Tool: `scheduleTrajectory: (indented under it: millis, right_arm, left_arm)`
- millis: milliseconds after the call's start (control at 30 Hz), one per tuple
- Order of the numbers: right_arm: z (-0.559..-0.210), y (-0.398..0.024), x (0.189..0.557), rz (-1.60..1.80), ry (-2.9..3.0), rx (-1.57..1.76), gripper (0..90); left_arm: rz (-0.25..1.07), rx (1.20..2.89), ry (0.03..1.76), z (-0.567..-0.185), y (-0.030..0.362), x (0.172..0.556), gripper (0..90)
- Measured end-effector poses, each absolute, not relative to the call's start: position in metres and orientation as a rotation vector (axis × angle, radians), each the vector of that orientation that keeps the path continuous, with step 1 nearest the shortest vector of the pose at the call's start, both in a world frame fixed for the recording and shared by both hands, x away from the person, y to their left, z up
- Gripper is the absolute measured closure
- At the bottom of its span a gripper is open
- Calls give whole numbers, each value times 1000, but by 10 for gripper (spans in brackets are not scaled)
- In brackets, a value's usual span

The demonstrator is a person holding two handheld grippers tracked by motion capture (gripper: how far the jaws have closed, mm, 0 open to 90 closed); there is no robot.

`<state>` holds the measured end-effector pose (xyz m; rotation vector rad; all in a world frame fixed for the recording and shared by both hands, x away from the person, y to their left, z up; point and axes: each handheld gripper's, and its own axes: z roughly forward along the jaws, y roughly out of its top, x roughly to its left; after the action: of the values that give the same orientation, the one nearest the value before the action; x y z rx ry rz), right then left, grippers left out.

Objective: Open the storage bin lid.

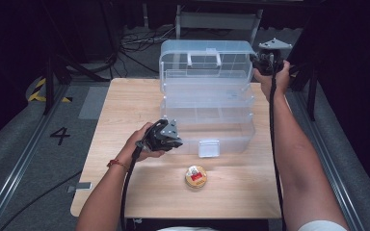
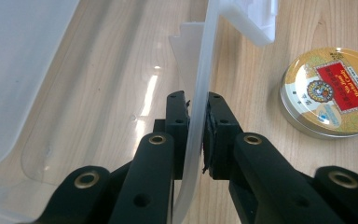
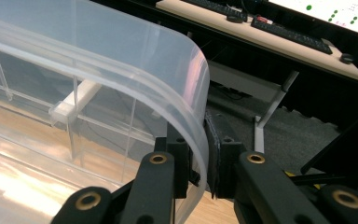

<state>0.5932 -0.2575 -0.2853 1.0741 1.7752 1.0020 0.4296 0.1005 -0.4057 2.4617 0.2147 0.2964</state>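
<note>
A clear plastic storage box (image 1: 207,113) stands at the back of the wooden table (image 1: 125,110) with its lid (image 1: 204,60) raised upright. My left gripper (image 1: 171,137) is shut on the box's front wall (image 2: 205,65), one pad inside and one outside. My right gripper (image 1: 265,60) is shut on the lid's top right corner (image 3: 121,60), and the curved rim runs between its jaws. A round gold tin with a red label (image 1: 195,176) lies on the table in front of the box, to the right of my left gripper (image 2: 198,116).
The box's white front latch (image 1: 209,148) hangs just behind the tin (image 2: 328,91). Dividers (image 3: 74,112) show inside the lid. Cables (image 1: 135,43) lie on the floor beyond the table. A desk with keyboards (image 3: 289,35) stands behind the right gripper (image 3: 204,149).
</note>
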Motion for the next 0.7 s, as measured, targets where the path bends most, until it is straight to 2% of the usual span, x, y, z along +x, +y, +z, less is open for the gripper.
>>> scheduleTrajectory:
  millis: [700]
  right_arm:
    - [-293, -256, 638, 966, 1869, 1132, 835]
  left_arm:
    - [272, 2427, 273, -407, 108, 421, 791]
